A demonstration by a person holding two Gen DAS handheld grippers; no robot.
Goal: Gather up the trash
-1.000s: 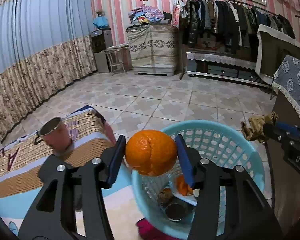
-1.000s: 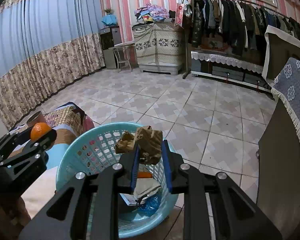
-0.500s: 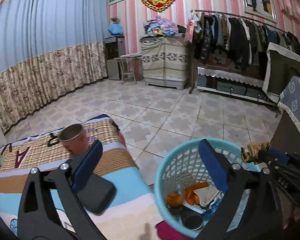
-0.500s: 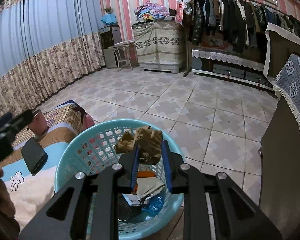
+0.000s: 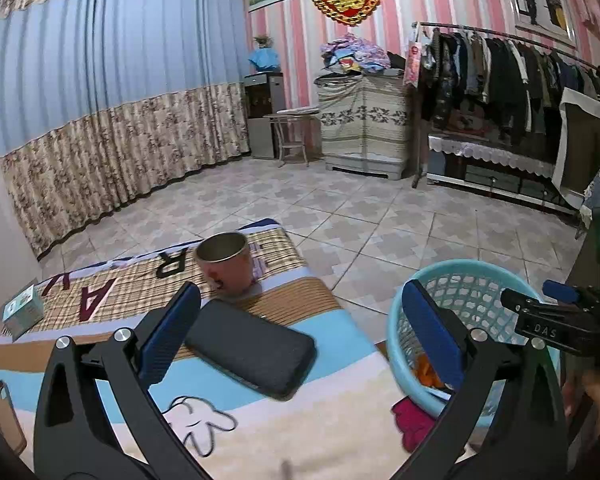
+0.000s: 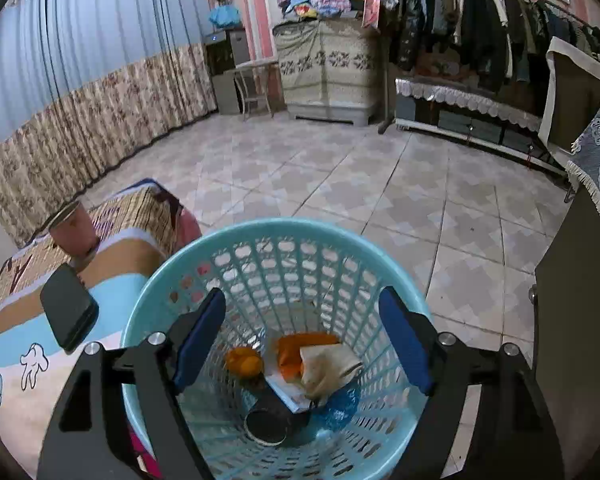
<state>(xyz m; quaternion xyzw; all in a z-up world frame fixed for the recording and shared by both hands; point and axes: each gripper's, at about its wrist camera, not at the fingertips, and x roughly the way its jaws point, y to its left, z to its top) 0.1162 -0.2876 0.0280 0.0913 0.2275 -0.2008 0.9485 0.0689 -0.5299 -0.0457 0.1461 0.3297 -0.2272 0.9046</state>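
Both grippers tilt downward, and neither grasps anything now. The right gripper [image 6: 302, 338] hangs over the mouth of the light blue basket [image 6: 168, 280] and looks down into it; its jaws are opening with nothing between the blue pads. In the left wrist view its black body shows at the right edge, beside the basket rim. The left gripper [image 5: 302, 332] points over the bed [image 5: 100, 384], released, its jaws opening too and already very wide, with only the bedding and floor seen through the gap. Its left finger [image 5: 168, 336] lies just beside a black phone-like slab [image 5: 252, 354] on the bed cover; I cannot tell if they touch.

A second ago the left gripper gripped an orange [image 6: 244, 361] above the basket; that orange now lies at the basket bottom, beside a metal can [image 6: 266, 426]. The right gripper then clenched a brown crumpled wad; a crumpled beige piece [image 6: 328, 366] now rests in the basket on orange peel [image 6: 290, 350] and blue wrapping, though I cannot tell whether it is the same wad. The left gripper has swung away from the basket toward the bed, where a pink mug [image 5: 228, 268] stands behind the slab and a small box [image 5: 22, 312] sits near the left edge
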